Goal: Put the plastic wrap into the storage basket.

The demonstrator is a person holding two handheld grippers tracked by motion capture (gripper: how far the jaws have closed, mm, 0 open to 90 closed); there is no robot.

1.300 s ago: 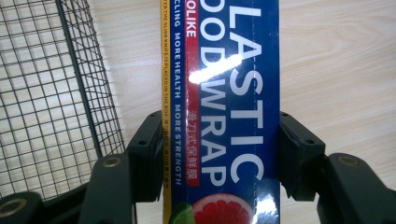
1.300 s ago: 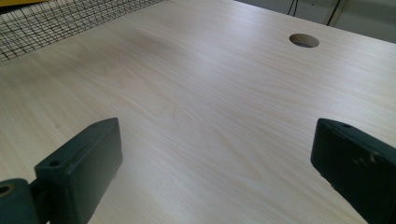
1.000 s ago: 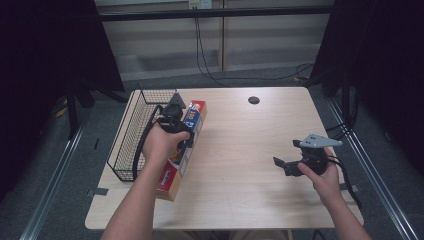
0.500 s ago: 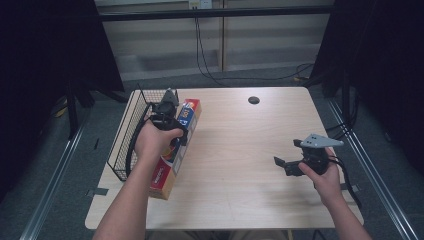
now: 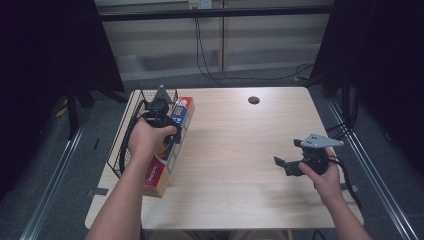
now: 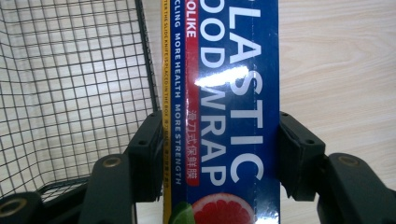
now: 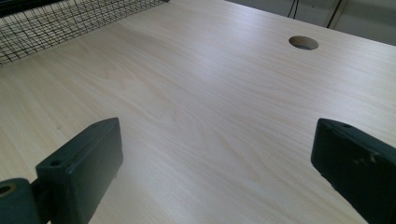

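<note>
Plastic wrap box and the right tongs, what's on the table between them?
Nothing: in the high view, only bare wood of the table lies between the plastic wrap box and the right tongs.

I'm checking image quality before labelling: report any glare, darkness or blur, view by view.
Left gripper view: white glare streak on the glossy plastic wrap box; print stays legible. High view: table evenly lit, surroundings nearly black. Right gripper view: soft sheen on the wood; basket slightly soft.
</note>
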